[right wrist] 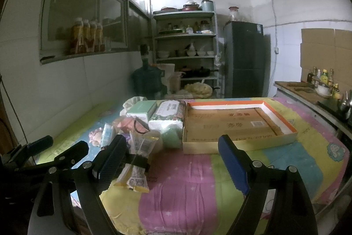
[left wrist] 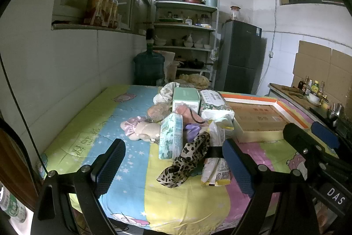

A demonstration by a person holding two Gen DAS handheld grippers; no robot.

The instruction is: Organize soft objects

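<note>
Pile (left wrist: 182, 124) of soft things mid-quilt (left wrist: 136, 195), tray (right wrist: 239, 124) just right of it, empty | leopard scarf (left wrist: 187, 160) and yellow packet (left wrist: 216, 171) lie nearest, between the left gripper (left wrist: 173, 165) fingers | left gripper spread wide, low over quilt | right gripper (right wrist: 173, 161) also spread, gripping nothing, facing tray

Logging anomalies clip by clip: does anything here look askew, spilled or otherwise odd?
Nothing looks spilled or damaged. The soft items sit in a loose heap left of the tray, which holds none of them. A leopard-print cloth sprawls off the heap's near edge, and a tissue pack stands tilted. Both grippers, left and right, are open.
</note>
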